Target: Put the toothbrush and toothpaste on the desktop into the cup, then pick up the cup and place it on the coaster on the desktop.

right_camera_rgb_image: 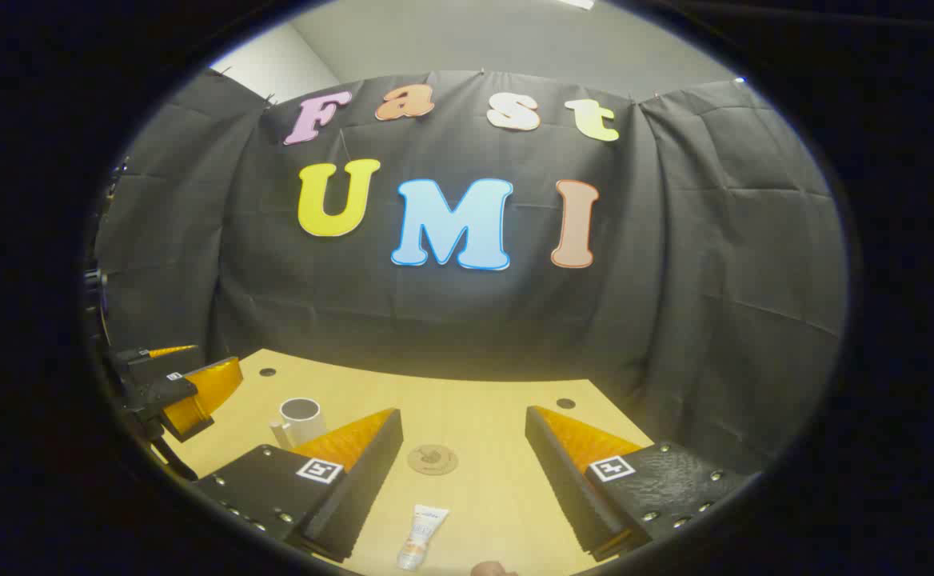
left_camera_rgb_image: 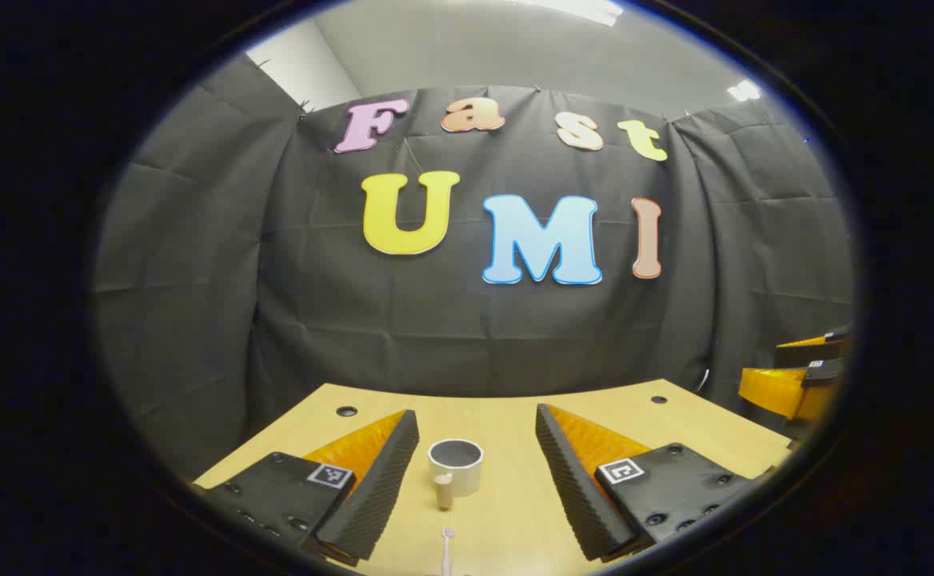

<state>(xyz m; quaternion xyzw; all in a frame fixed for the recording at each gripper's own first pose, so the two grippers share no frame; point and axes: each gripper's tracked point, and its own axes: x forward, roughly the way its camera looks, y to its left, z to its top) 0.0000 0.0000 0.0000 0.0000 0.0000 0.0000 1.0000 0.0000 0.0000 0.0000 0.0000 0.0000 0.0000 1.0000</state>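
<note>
Hovering both tongs open over the worktop [left_camera_rgb_image: 515,416], nothing gripped. Left tongs [left_camera_rgb_image: 476,480] are lining up on toothbrush [left_camera_rgb_image: 447,548], just before cup [left_camera_rgb_image: 456,466]. Right tongs [right_camera_rgb_image: 462,484] are facing toothpaste [right_camera_rgb_image: 421,534]; coaster [right_camera_rgb_image: 433,459] beyond. Next: descending, pinching toothbrush.

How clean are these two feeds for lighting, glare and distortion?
Left gripper view: even light, fisheye bends the desk edge, cup sharp, toothbrush small and soft at the bottom. Right gripper view: a bright patch washes the desk around the coaster; toothpaste stays readable, and the rim falls dark.
</note>
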